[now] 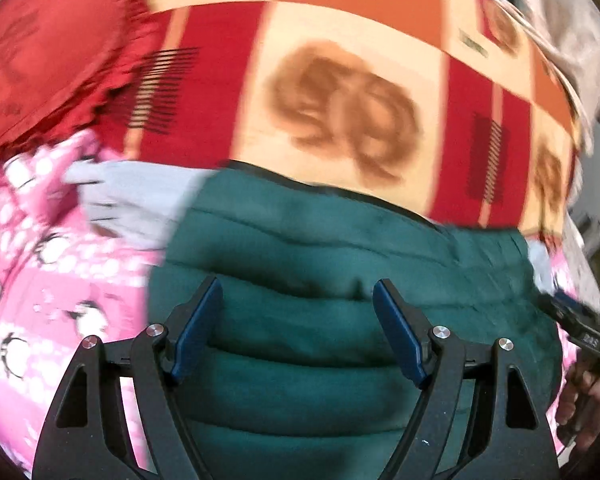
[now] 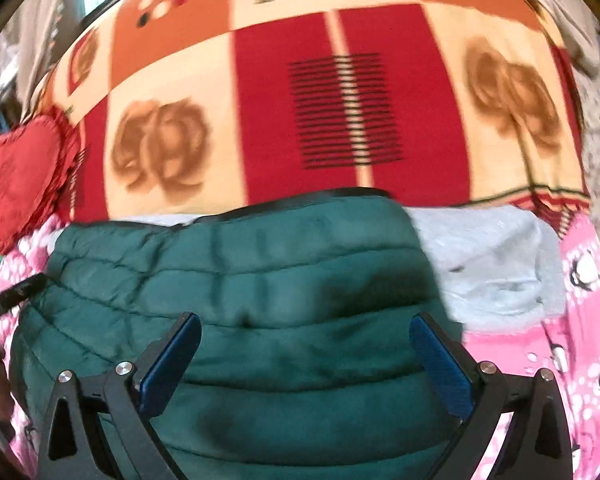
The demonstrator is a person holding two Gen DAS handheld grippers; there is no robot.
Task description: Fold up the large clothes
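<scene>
Green quilted jacket (image 1: pixel 340 320): the task garment; it lies in front of both your grippers on the pink penguin fabric (image 1: pixel 40 300), its far edge lying over the grey garment and reaching the patterned blanket (image 1: pixel 340 60).
Left gripper (image 1: pixel 298 312): your jaws stand wide apart, blue pads facing each other, with jacket quilting showing between them; whether the pads touch the cloth cannot be told through the blur.
Right gripper (image 2: pixel 306 344): your jaws are likewise spread wide, clamped on nothing, poised over the middle of the jacket.
Right gripper, seen from the left wrist view: only part of its black body shows at the jacket's right edge, with your hand (image 1: pixel 588 396) beneath it.
Grey garment (image 2: pixel 496 264): pale, crumpled, partly under the jacket; it sticks out beyond the jacket's edge.
Red heart cushion (image 2: pixel 20 176): frilled edge, resting on the blanket, well apart from the jacket.
Patterned blanket: red, orange and cream squares with brown motifs and black striped panels, filling the far half of both views.
Picture quality: both views are motion-blurred; fine detail is unreadable.
</scene>
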